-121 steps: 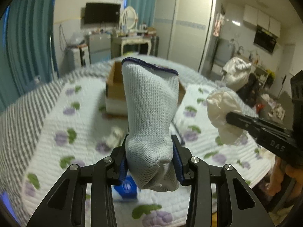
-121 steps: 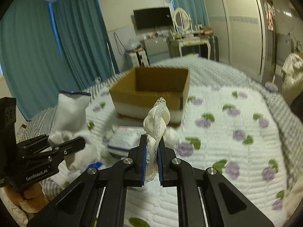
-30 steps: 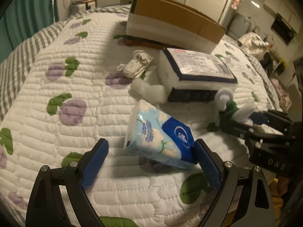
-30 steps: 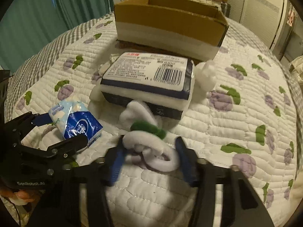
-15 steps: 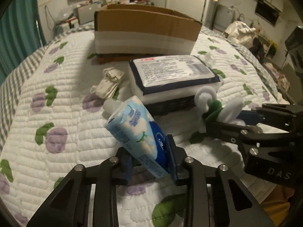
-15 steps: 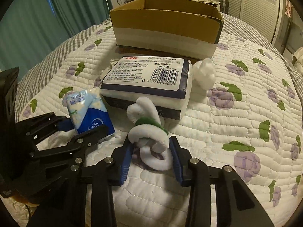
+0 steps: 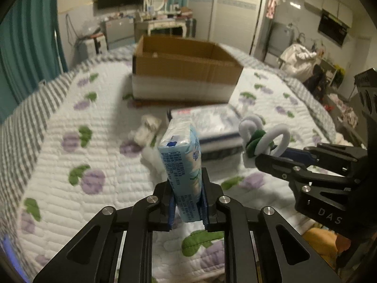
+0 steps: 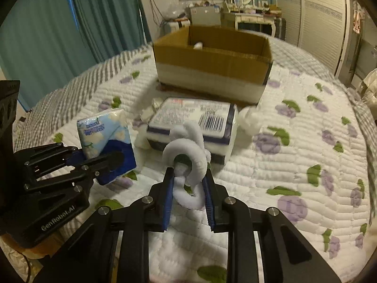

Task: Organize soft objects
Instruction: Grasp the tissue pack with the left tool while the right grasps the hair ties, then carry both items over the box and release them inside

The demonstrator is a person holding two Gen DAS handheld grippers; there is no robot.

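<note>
- Since half a second ago both held items have risen off the quilt, and the views now look level across the bed toward the cardboard box (image 7: 186, 75).
- The tissue pack (image 7: 182, 162), light blue with a dark blue patch, stands nearly upright in the air, pinched at its lower end between the pads of the left gripper (image 7: 187, 206).
- The white looped cord with a green band (image 7: 261, 139) is clamped by the right gripper (image 8: 188, 186), its loops sticking up above the fingertips.
- Below and between them, a large flat wrapped pack with a barcode (image 8: 192, 122) lies on the floral quilt (image 8: 306, 160), just in front of the box.
- A small white fluffy piece (image 8: 249, 118) sits touching the pack's right end; a crumpled cream cloth (image 7: 147, 127) lies to its left.
- Something white shows inside the box.
</note>
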